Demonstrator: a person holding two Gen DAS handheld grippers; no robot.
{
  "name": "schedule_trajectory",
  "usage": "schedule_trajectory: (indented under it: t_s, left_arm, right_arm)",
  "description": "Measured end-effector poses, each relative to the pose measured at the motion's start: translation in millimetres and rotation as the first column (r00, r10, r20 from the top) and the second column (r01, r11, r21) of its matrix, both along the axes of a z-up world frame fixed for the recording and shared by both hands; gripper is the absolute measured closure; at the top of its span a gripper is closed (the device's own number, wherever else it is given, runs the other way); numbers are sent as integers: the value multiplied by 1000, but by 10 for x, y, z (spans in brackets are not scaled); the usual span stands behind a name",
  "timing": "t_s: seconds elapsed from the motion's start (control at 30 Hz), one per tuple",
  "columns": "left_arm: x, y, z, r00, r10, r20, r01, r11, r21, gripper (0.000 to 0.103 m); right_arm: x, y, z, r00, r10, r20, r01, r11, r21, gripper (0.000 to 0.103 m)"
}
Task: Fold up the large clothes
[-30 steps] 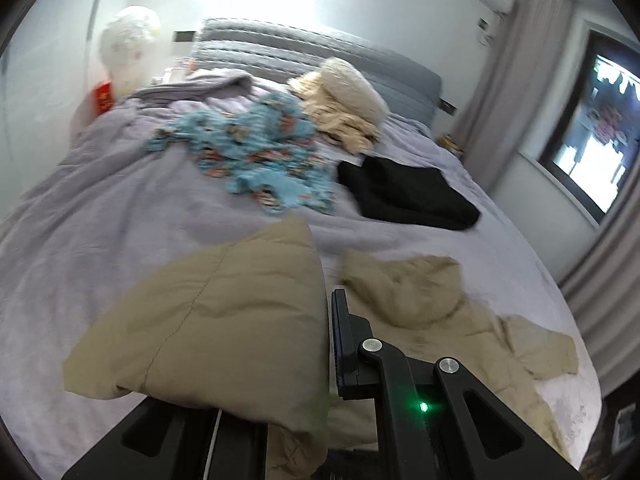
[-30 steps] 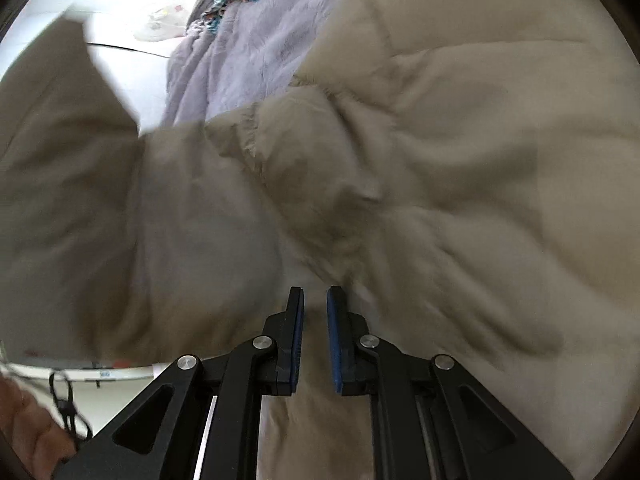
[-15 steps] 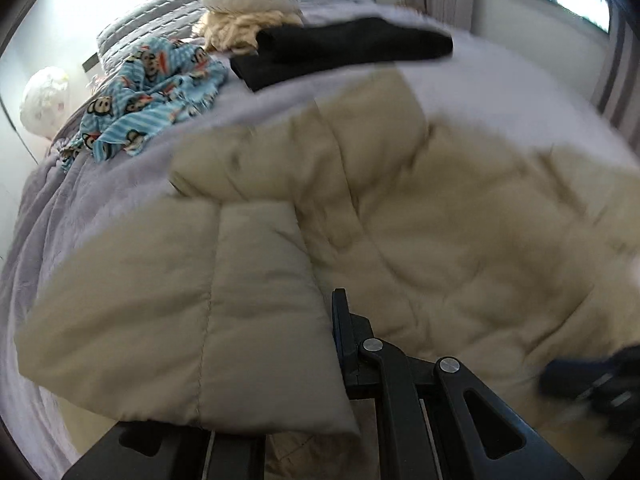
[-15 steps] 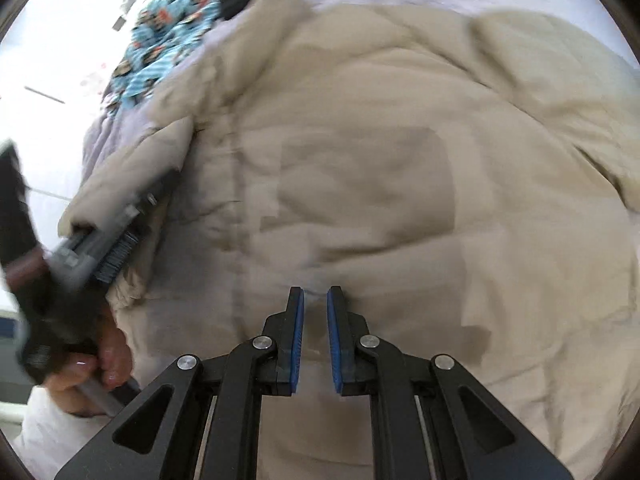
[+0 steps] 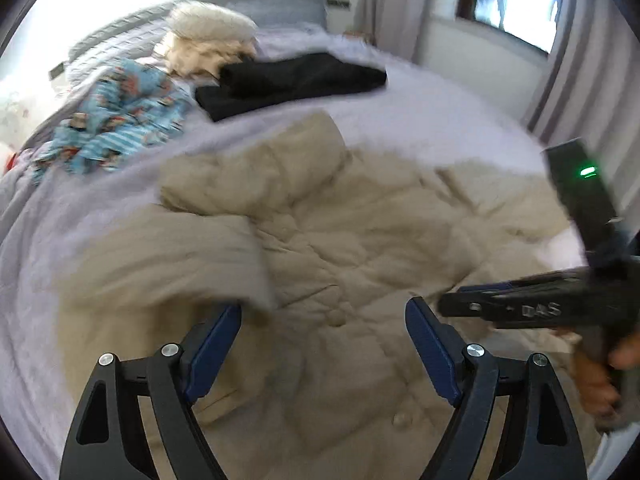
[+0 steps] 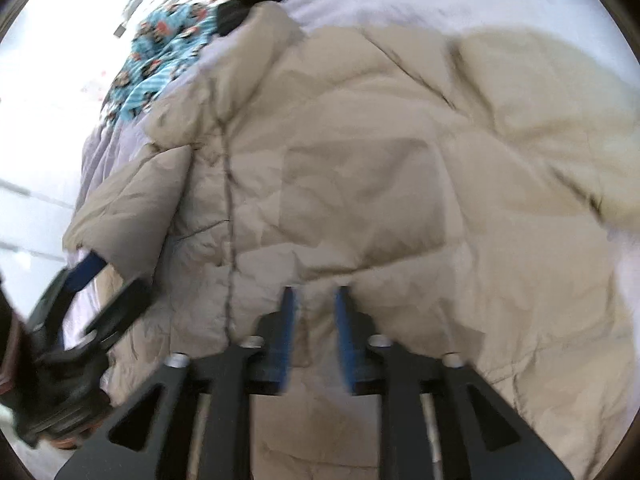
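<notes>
Overhanging jacket [image 5: 340, 240] hem, bed [image 5: 440, 120] edge

Looking like a home bedroom: bed [image 5: 420, 120] lying under lilac bedding, padded headboard [image 5: 280, 0], curtains [image 5: 592, 80], scattered clothes [image 5: 116, 120].

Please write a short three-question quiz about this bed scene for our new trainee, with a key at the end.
1. True or false: the beige padded coat hangs from a hook.
2. Which garment lies nearest the coat's far end? A black garment; B blue patterned garment; C cream bundle.
3. Fill in: the left hand-held gripper is ___.

Key: 1 false, it lies on the lilac bedcover. 2 A. 3 open, gripping nothing.
</notes>
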State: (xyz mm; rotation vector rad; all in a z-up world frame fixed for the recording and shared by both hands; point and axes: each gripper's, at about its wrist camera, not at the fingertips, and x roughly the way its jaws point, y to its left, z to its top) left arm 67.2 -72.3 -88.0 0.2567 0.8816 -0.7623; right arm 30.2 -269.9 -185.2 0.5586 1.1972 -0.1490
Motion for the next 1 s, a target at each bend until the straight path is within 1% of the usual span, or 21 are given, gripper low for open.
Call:
schedule_trajectory:
  t_s: [0.03, 0.07, 0.1, 0.17, 0.2, 0.3, 0.37, 0.43, 0.5, 0.53, 0.57, 0.67, 0.7, 0.73, 0.8, 0.83, 0.87, 0.9, 0.93, 0.97, 1.0]
  left_arm:
    - [21, 179, 96, 999, 44, 30, -43, 999, -11, 18]
    - [51, 358, 156, 992, 110, 63, -109, 994, -7, 18]
    - [97, 491, 171, 982, 170, 84, -171, 985, 4, 18]
    - [294, 812, 92, 941, 320, 113, -326, 944, 42, 18]
    - [437, 1003, -28, 908, 407, 100, -415, 906, 80, 18]
    - [666, 1377, -362, 838, 546, 17, -544, 831, 119, 18]
    - [732, 1486, -552, 814, 581, -23, -572, 808, 143, 18]
    - [738, 1505, -705, 807, 590, -31, -579, 799, 165, 18]
    - [730, 1497, -824, 806, 590, -32, -577, 798, 175, 18]
    - [730, 1489, -850, 805, 592, -35, -578, 797, 177, 18]
    - [717, 1488, -877, 804, 593, -37, -579, 796, 177, 18]
    - [752, 1476, -888, 804, 593, -44, -579, 797, 175, 18]
    - [756, 1480, -885, 805, 592, -46, -577, 798, 173, 18]
    - [757, 1501, -880, 806, 590, -49, -576, 799, 172, 18]
    - [819, 1501, -899, 807, 588, -53, -572, 801, 174, 18]
    - [822, 1503, -899, 808, 586, -53, -570, 802, 176, 18]
    - [832, 1513, -886, 810, 583, -56, -567, 805, 176, 18]
    - [841, 1506, -859, 813, 579, -62, -562, 808, 177, 18]
    - [861, 1505, -793, 812, 580, -61, -563, 808, 174, 19]
    - [876, 1508, -715, 814, 578, -58, -564, 811, 154, 23]
    - [892, 1513, -620, 818, 573, -57, -564, 817, 122, 34]
  right_arm:
    - [9, 45, 53, 1000, 18, 11, -17, 1000, -17, 37]
    - [66, 168, 159, 997, 58, 42, -56, 997, -49, 26]
    - [106, 266, 233, 993, 93, 68, -88, 994, -72, 26]
    - [247, 609, 402, 971, 211, 113, -193, 969, -153, 26]
    - [316, 779, 458, 955, 269, 128, -242, 952, -190, 26]
    - [498, 1325, 505, 898, 424, 118, -371, 874, -314, 24]
    - [593, 1687, 459, 856, 512, 76, -434, 790, -433, 24]
    - [705, 2001, 345, 816, 578, 22, -477, 694, -540, 24]
    - [825, 2173, 215, 800, 600, -18, -494, 640, -589, 24]
    - [918, 2205, 138, 798, 602, -37, -502, 628, -595, 24]
    - [986, 2201, 100, 803, 595, -45, -500, 629, -595, 24]
    - [1129, 1997, 138, 858, 514, -12, -412, 673, -614, 24]
    - [1148, 1859, 190, 885, 466, 14, -361, 703, -613, 24]
    - [1147, 1626, 251, 918, 393, 51, -290, 755, -588, 24]
    - [1115, 1252, 302, 955, 278, 100, -192, 842, -503, 24]
    - [1059, 1013, 305, 970, 207, 126, -136, 896, -424, 34]
    - [1013, 848, 277, 977, 162, 138, -105, 930, -352, 62]
    - [965, 629, 192, 985, 107, 132, -76, 973, -217, 75]
    - [919, 461, 78, 992, 55, 113, -46, 995, -88, 91]
    - [874, 359, 5, 995, 12, 99, -10, 1000, -20, 94]
    - [795, 216, -94, 995, -52, 80, 47, 997, 59, 94]
